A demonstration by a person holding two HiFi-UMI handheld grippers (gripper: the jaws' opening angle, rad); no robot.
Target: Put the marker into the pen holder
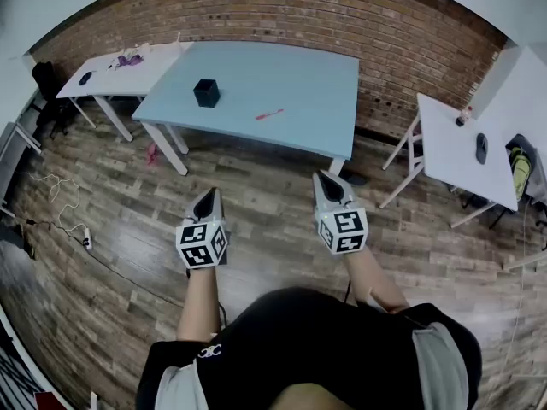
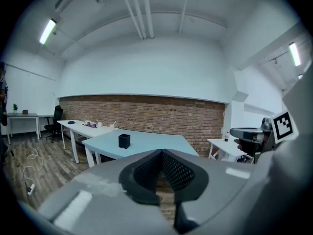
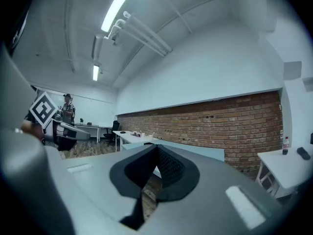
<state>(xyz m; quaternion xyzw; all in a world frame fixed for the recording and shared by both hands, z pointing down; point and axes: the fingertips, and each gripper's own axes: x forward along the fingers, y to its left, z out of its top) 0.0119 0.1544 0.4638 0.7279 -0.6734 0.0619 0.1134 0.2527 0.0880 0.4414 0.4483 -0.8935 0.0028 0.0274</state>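
A red marker lies on the light blue table, to the right of a black square pen holder that stands upright near the table's left part. The pen holder also shows in the left gripper view on the same table. Both grippers hang over the wooden floor, well short of the table. My left gripper has its jaws together with nothing between them. My right gripper is shut and empty as well. The marker is hidden in both gripper views.
A white table with small items stands at the far left, another white table at the right. A brick wall runs behind. Cables and a power strip lie on the floor at left. A person stands far off.
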